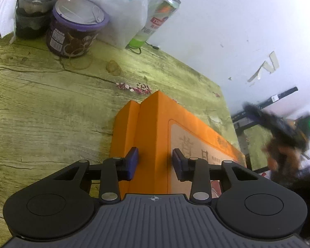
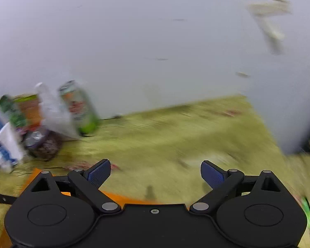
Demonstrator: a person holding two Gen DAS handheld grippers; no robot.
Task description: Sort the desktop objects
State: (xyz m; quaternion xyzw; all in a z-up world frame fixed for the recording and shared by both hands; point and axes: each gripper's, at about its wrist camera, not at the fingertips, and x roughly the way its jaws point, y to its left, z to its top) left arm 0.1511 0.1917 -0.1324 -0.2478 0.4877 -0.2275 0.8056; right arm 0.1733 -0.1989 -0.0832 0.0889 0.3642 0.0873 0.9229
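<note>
Wood-grain desk (image 1: 41, 107) against a white wall; the orange box (image 1: 155, 128) lies lengthwise straight ahead of the left claw (image 1: 155, 163), whose narrowed pads straddle its raised edge, contact unclear. Right claw (image 2: 155, 172) hangs wide and empty, its blurred view showing only the box's corner

Pale, scuffed wall (image 1: 227, 26) across the upper right, with peeling tape strips (image 1: 264, 67). Weathered yellow-green wood-grain tabletop (image 1: 41, 103) filling the left and centre. Dark shelving (image 1: 250, 119) at right edge.
</note>
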